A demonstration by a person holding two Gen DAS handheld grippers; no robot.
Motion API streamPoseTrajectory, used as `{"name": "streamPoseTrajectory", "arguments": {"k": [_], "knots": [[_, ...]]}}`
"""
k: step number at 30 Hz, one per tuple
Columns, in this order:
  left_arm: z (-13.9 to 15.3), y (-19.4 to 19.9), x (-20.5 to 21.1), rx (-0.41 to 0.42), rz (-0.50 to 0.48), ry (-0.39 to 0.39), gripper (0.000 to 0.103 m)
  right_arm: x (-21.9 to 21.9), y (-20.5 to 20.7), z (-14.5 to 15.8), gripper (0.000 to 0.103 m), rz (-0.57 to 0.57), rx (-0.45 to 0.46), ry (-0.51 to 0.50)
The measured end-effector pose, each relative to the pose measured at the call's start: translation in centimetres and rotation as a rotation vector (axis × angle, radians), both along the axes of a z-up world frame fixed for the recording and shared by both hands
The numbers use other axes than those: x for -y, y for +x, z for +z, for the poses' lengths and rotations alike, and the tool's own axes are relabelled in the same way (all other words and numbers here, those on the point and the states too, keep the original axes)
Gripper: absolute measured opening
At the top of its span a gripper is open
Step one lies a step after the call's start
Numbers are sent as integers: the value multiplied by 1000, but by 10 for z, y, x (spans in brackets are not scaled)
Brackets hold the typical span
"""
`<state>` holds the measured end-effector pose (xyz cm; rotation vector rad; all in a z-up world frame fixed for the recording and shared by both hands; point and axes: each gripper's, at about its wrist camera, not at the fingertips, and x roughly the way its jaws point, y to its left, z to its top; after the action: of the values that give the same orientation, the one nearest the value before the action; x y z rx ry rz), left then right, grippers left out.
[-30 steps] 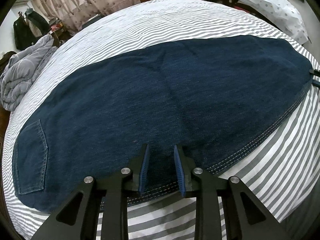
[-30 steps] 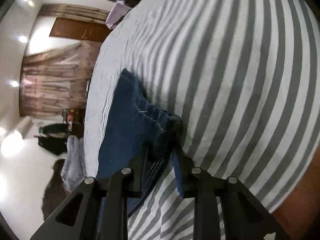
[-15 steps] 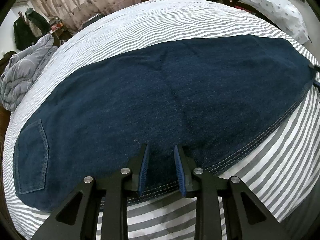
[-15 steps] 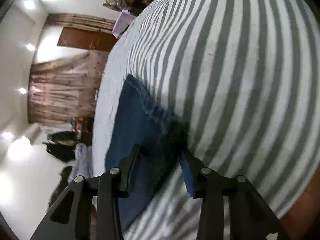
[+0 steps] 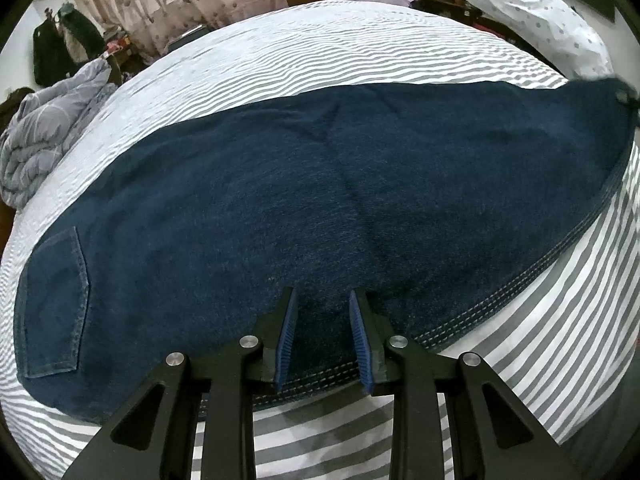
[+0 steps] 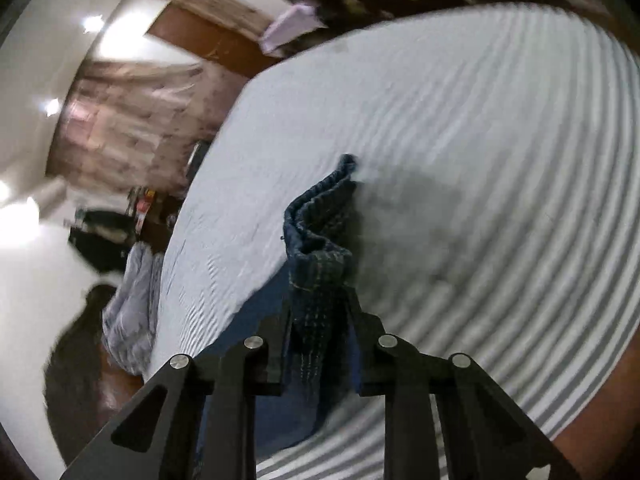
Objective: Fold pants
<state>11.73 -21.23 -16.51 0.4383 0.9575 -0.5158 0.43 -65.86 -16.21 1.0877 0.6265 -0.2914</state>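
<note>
Dark blue denim pants lie flat across the striped bed, back pocket at the left, hem end at the far right. My left gripper rests over the pants' near stitched edge with its jaws a little apart and the denim lying between them. My right gripper is shut on the bunched hem end of the pants and holds it lifted above the sheet. The lifted hem also shows at the right edge of the left wrist view.
The bed has a grey and white striped sheet. A crumpled grey quilt lies at the bed's left edge. A dotted white pillow sits at the far right. Curtains, a door and clutter stand beyond the bed.
My right gripper has closed on the hem end and raised it off the sheet; it was lying flat between open jaws before. The left gripper has stayed in place.
</note>
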Motion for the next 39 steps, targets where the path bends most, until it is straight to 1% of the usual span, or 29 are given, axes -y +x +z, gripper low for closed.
{"name": "streamPoseTrajectory", "arguments": {"k": [1,3,7,11,13,15,16,20,23,25,27,28,29,30,31,33,34,35,36,39], "knots": [[1,1,-1,-4,-2,1,29,-9,12,17,20,40,9,-35],[6,2,-2,-7,0,-3,29,-25,29,39,20,94,20,-82],[22,4,-22,-4,25,-69,29,-81,80,81,20,266,43,-190],[28,16,-54,-46,99,-127,29,-149,124,91,20,430,51,-249],[28,24,-76,-53,155,-140,29,-184,143,86,20,512,34,-291],[28,30,-95,-50,189,-146,29,-220,157,72,20,593,7,-308],[27,32,-101,-51,200,-147,29,-243,167,61,20,643,-7,-308],[26,37,-121,-61,231,-154,29,-301,185,17,20,767,-65,-302],[25,41,-131,-86,243,-182,29,-337,193,-9,21,835,-124,-370],[24,44,-132,-110,250,-206,29,-348,192,-23,24,847,-169,-408],[26,47,-132,-144,253,-249,29,-348,192,-27,26,856,-174,-408],[27,50,-132,-170,247,-279,29,-345,190,-26,29,853,-165,-386],[30,53,-129,-195,236,-312,29,-342,189,-26,31,852,-164,-356],[33,54,-126,-203,226,-334,29,-340,192,-24,35,853,-162,-339],[36,55,-121,-206,214,-348,29,-338,188,-24,43,858,-154,-324],[41,54,-113,-211,187,-364,29,-337,187,-19,47,870,-148,-312],[43,53,-108,-227,173,-383,30,-340,190,-14,48,868,-144,-319],[43,54,-106,-251,164,-405,33,-338,185,-9,48,865,-132,-324],[43,54,-104,-293,154,-439,37,-338,185,-3,48,856,-118,-319],[39,52,-101,-369,140,-501,42,-313,154,9,50,765,-63,-264]]}}
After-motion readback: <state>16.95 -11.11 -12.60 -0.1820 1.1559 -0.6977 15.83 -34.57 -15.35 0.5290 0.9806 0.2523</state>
